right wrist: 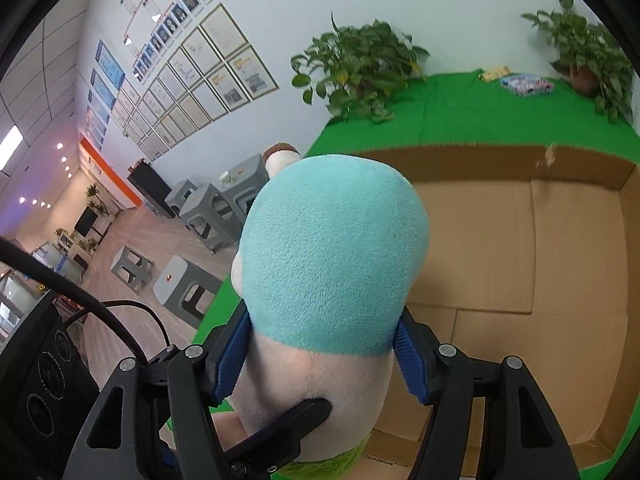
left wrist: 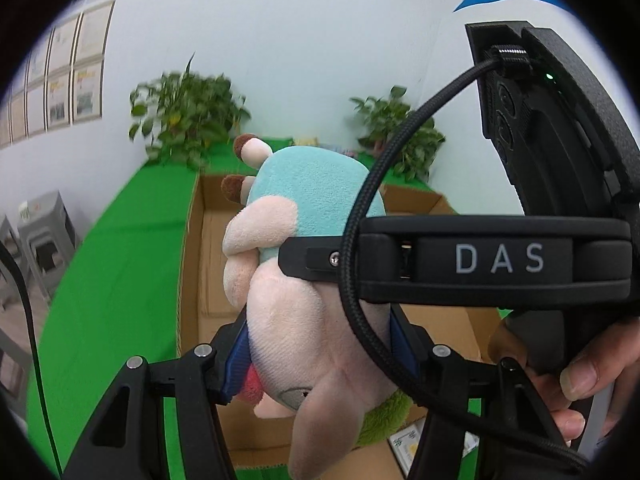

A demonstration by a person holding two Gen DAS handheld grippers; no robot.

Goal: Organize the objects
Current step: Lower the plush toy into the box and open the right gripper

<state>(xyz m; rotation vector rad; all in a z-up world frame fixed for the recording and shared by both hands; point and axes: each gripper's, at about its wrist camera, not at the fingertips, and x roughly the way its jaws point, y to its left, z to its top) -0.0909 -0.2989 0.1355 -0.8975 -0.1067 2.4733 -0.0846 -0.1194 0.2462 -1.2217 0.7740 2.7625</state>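
A plush toy (left wrist: 304, 264) with a teal body, pink head and brown-tipped feet is held above an open cardboard box (left wrist: 196, 264). My left gripper (left wrist: 320, 344) is shut on its pink head. My right gripper (right wrist: 324, 344) is shut on its middle, where the teal body (right wrist: 332, 256) meets the pink part. In the left wrist view the right gripper's black body marked DAS (left wrist: 500, 260) crosses from the right, one finger pressed on the toy. In the right wrist view a left finger (right wrist: 288, 424) shows at the bottom. The box floor (right wrist: 500, 264) lies under the toy.
The box stands on a green cloth (right wrist: 440, 116). Two potted plants (right wrist: 356, 68) (right wrist: 588, 48) stand at the back against the wall, with a small colourful pack (right wrist: 528, 85) between them. Grey stools (right wrist: 200, 216) stand on the floor to the left.
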